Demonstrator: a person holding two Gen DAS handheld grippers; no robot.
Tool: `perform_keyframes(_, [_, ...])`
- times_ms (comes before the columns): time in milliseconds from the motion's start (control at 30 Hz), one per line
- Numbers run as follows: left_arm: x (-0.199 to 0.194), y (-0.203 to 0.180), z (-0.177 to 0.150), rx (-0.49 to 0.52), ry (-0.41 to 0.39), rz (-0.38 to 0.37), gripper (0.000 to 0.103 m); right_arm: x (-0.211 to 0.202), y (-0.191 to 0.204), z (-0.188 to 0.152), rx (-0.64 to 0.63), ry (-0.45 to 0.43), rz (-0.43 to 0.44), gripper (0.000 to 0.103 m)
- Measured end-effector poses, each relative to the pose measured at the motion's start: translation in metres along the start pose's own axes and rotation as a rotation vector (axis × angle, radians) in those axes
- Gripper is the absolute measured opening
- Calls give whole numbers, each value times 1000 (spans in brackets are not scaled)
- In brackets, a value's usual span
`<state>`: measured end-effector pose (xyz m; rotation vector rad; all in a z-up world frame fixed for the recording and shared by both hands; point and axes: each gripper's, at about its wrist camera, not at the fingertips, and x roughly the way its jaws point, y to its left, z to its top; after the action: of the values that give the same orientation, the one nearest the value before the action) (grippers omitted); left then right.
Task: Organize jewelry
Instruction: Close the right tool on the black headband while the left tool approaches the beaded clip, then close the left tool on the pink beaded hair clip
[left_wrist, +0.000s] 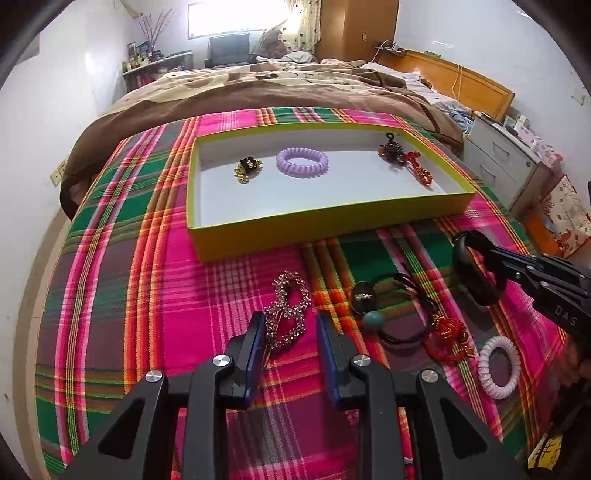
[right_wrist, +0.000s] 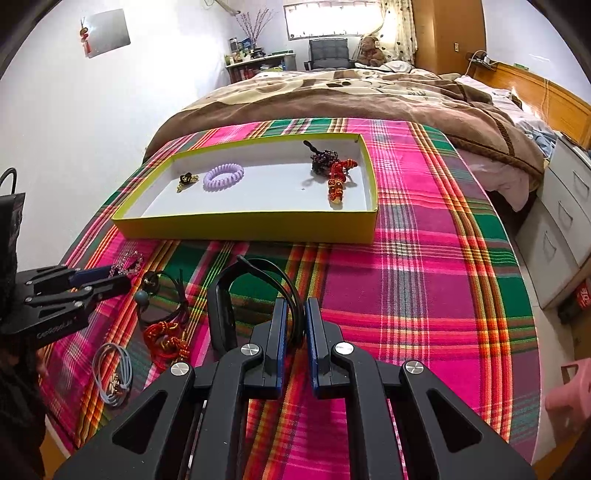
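A yellow-sided tray (left_wrist: 295, 225) (right_wrist: 243, 223) lies on the plaid cloth and holds a purple coil tie (left_wrist: 302, 162) (right_wrist: 224, 176), a black-gold piece (left_wrist: 248, 169), a dark beaded piece (left_wrist: 390, 149) and a red knot charm (left_wrist: 419, 168) (right_wrist: 338, 177). My left gripper (left_wrist: 290, 323) is open, its fingers on either side of a rhinestone clip (left_wrist: 290, 306) on the cloth. My right gripper (right_wrist: 295, 308) is shut on a black wristband (right_wrist: 221, 314) (left_wrist: 476, 269), held just above the cloth.
On the cloth lie a black hair tie with beads (left_wrist: 384, 306) (right_wrist: 162, 295), a red knot ornament (left_wrist: 447, 336) (right_wrist: 166, 338), a pink-white coil tie (left_wrist: 498, 365) and a pale blue cord bracelet (right_wrist: 112, 373). Bedding lies behind the tray; drawers (right_wrist: 561, 236) stand at the right.
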<state>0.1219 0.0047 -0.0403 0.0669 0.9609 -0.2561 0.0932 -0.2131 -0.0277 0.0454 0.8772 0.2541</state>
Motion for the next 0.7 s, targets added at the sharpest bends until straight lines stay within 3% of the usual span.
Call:
perform_keyframes(233, [5,-3,5,40,-7,71,28,1,2,0,-2,0,1,10])
perform_keyframes(367, [4,-2,4,34,-8,61,23,1,1,1,1,-3,2,10])
perform_keyframes(700, [-2,2,0,-1,-21,29,22,-2,0,1,8,-10,1,10])
